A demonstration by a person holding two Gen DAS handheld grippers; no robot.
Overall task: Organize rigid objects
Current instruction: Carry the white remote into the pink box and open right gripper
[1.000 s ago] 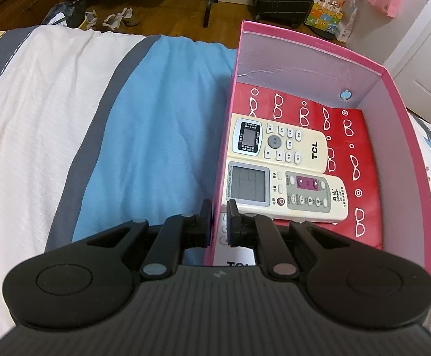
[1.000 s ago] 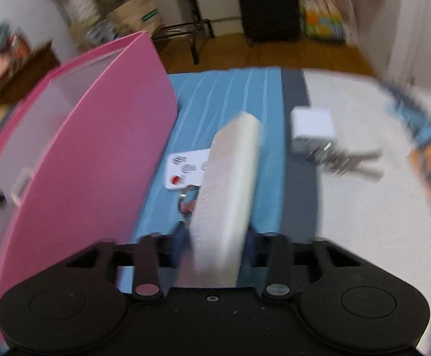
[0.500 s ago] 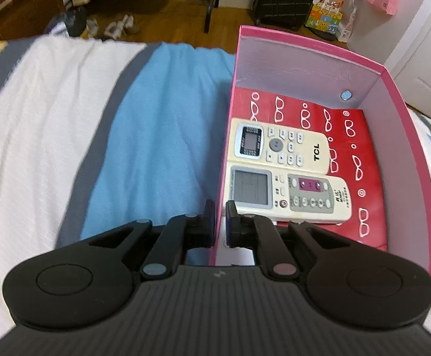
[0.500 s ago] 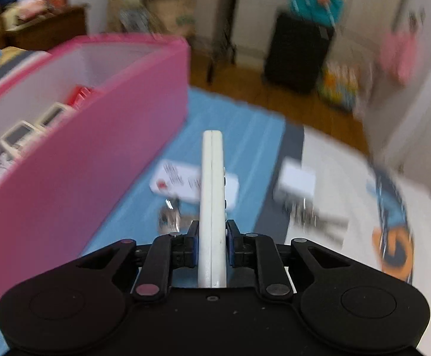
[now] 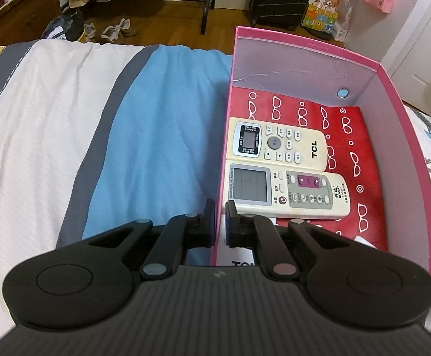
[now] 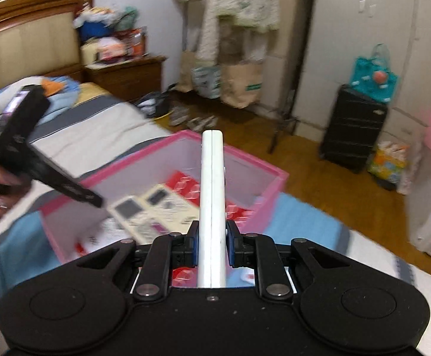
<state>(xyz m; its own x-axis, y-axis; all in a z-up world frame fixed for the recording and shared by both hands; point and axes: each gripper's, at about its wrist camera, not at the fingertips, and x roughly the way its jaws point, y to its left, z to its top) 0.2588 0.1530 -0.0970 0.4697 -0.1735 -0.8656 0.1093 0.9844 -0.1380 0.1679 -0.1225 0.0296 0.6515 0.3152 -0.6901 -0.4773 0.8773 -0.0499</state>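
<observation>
Left wrist view shows my left gripper pinching the near wall of the pink box. One jaw is outside the wall and one is inside, and they are squeezed on it. The box sits on the bed. Two remotes lie flat inside, side by side and touching: the TCL remote farther from me and the grey-screen remote nearer. A white card lies under my jaws at the near end.

Right wrist view shows my right gripper clamped on a white remote. I hold it on its thin edge, and it sticks out straight ahead, up in the air above the box. It is not in the box yet. I can also see my left gripper off to the left, a bit blurry.

I think the next job is to lay this remote down beside the other two. Things could go wrong. The remote is long and stands on its edge, so if I let go too high it could tip, bang on the other remotes, or bounce out. Its far tip could hit the box wall if I come in too low. The bed is soft, so a bump could push the box over if my left jaws slip off the thin wall.
</observation>
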